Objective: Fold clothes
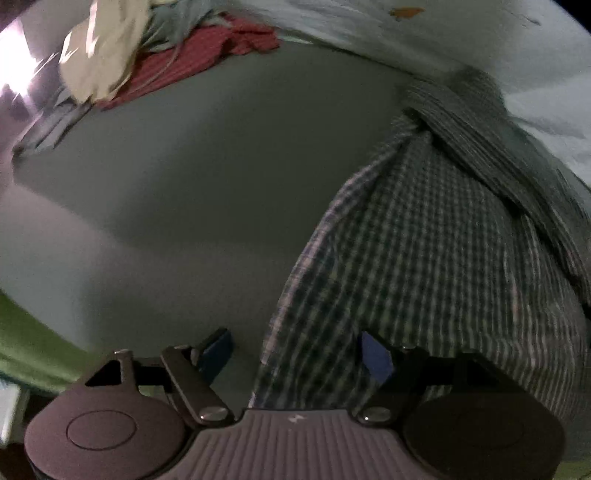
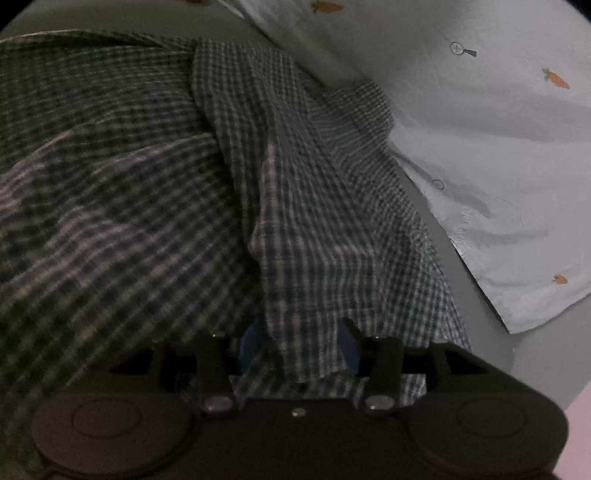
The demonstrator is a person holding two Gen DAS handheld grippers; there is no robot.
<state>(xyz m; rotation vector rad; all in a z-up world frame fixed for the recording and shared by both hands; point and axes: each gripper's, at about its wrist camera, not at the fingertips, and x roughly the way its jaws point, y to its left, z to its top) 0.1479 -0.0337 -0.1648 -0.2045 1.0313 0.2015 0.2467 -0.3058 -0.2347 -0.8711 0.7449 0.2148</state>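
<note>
A green and white checked shirt point(image 1: 424, 236) lies on the grey table point(image 1: 207, 192), filling the right half of the left wrist view. My left gripper point(image 1: 297, 356) is open, its blue-padded fingers point(image 1: 216, 352) straddling the shirt's near left edge. In the right wrist view the same checked shirt point(image 2: 147, 177) is rumpled and fills most of the frame. My right gripper point(image 2: 299, 349) is open, with a fold of the shirt's edge lying between its blue pads point(image 2: 349, 345). Whether the pads touch the cloth is unclear.
A pale blue shirt with orange carrot prints point(image 2: 498, 155) lies beyond the checked shirt, also at the top of the left wrist view point(image 1: 406, 33). A pile of red point(image 1: 207, 55), cream point(image 1: 99, 55) and teal clothes sits far left. Green cloth point(image 1: 29, 343) lies near left.
</note>
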